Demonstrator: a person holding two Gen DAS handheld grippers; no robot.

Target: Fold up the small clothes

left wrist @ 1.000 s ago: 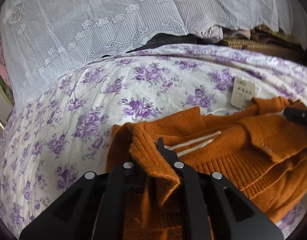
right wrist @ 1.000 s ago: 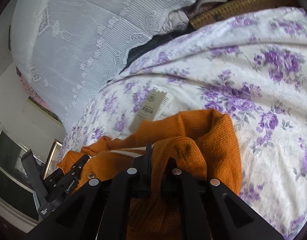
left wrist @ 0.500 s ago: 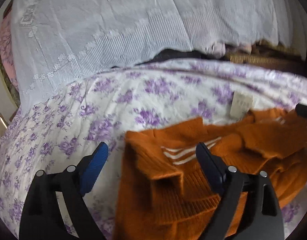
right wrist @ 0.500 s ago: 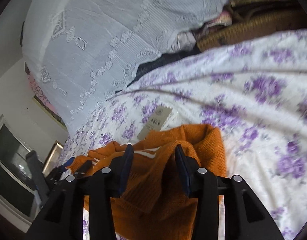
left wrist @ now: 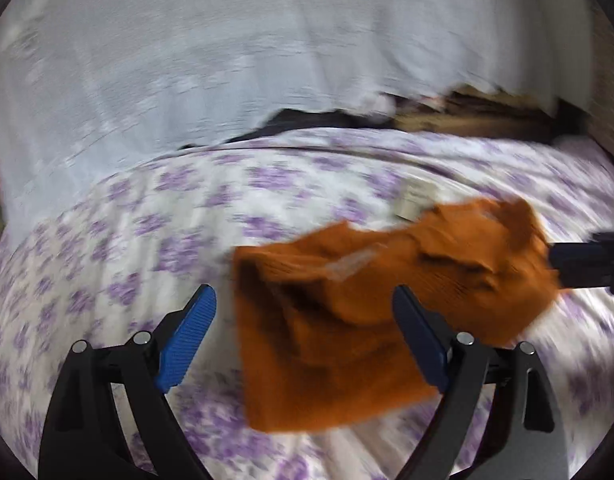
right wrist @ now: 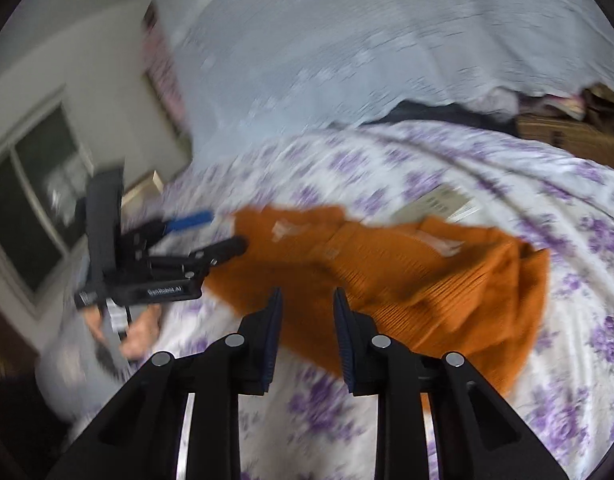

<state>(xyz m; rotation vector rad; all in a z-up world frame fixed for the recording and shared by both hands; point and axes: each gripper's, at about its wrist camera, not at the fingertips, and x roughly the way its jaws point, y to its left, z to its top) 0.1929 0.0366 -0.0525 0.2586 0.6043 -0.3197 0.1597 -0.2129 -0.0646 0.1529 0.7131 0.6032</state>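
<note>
While the orange knit sweater [left wrist: 347,320] lies folded on the floral bed sheet [left wrist: 127,240], left tongs [left wrist: 303,316] stand wide and empty; right tongs [right wrist: 307,300], narrow, have just been closing on nothing. Next: regrip 2 outer edges squarely, keep layers aligned.
</note>
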